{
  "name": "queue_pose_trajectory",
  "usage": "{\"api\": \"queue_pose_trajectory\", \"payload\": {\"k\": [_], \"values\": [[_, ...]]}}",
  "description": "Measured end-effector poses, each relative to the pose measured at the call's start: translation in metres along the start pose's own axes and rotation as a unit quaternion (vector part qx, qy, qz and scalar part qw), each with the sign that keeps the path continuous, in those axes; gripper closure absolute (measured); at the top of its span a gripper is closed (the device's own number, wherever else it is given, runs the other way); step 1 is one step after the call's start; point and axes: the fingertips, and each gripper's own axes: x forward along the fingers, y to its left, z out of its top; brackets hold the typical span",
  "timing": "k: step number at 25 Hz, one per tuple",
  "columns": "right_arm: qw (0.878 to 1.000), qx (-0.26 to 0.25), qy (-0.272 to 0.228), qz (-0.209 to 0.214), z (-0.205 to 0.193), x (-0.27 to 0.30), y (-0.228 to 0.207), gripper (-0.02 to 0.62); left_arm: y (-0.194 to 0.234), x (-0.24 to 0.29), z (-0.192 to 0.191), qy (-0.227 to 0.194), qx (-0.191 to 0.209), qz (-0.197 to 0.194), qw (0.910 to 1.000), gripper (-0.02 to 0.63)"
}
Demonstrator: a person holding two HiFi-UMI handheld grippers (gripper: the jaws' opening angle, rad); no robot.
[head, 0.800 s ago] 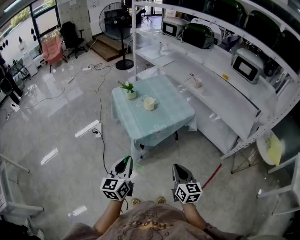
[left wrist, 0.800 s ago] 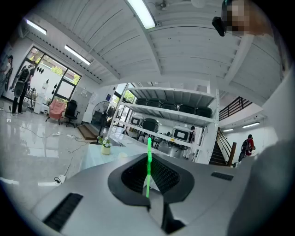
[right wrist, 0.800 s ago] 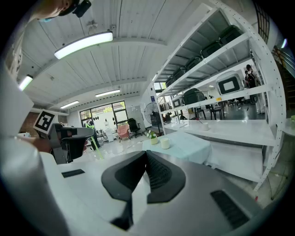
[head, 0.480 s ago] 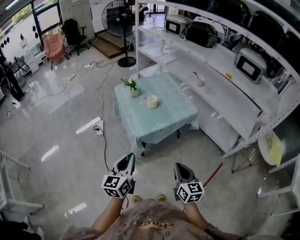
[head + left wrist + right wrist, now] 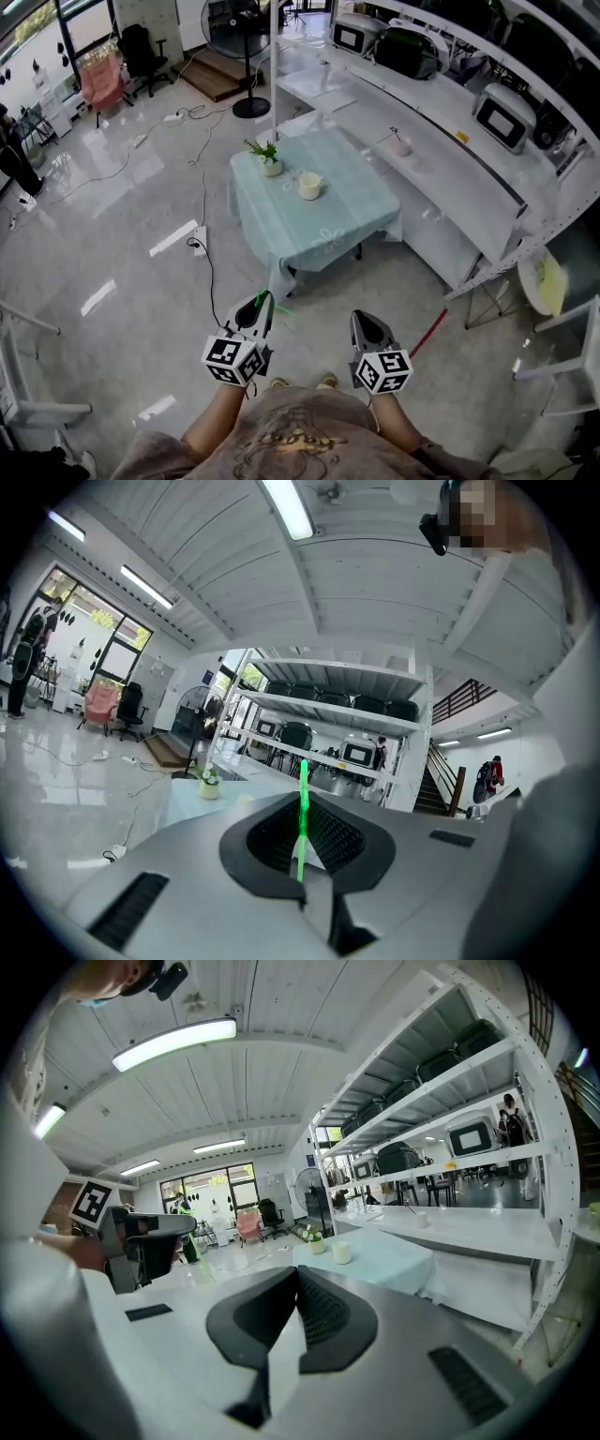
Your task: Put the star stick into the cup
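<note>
Star stick (image 5: 302, 817) sits clamped in the left gripper (image 5: 255, 311), green shaft pointing forward, probably for a tip-first drop; its star is too small to make out. Right gripper (image 5: 367, 326) is closed on nothing, held aside. Cup (image 5: 309, 186) waits on the far bench (image 5: 333, 230), well apart.

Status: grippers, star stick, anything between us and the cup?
Left gripper shut on star stick; right gripper shut, empty. Cup on table ahead, beside potted plant. Only floor between; cable lies left.
</note>
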Motion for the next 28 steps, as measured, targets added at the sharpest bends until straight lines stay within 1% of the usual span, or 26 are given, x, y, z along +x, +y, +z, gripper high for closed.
{"api": "queue_pose_trajectory", "payload": {"k": [8,14,18,23,28], "values": [[0.999,0.017,-0.013,-0.025,-0.007,0.012,0.024,0.592,0.024,-0.008,0.010,-0.002,-0.001,-0.021,0.9998,0.575],[0.999,0.010,-0.007,-0.031,-0.007,0.026,0.020,0.592,0.036,0.008,0.013,-0.010,-0.004,-0.028,0.9995,0.575],[0.999,0.010,-0.012,-0.030,-0.002,0.047,0.013,0.592,0.051,0.027,0.010,-0.011,-0.008,-0.025,0.9996,0.575],[1.000,0.009,-0.017,-0.024,0.007,0.085,-0.003,0.592,0.067,0.063,0.008,-0.009,-0.012,-0.023,0.9996,0.575],[0.999,0.019,-0.021,-0.022,0.024,0.128,-0.026,0.592,0.084,0.110,0.022,-0.011,-0.011,-0.021,0.9997,0.575]]}}
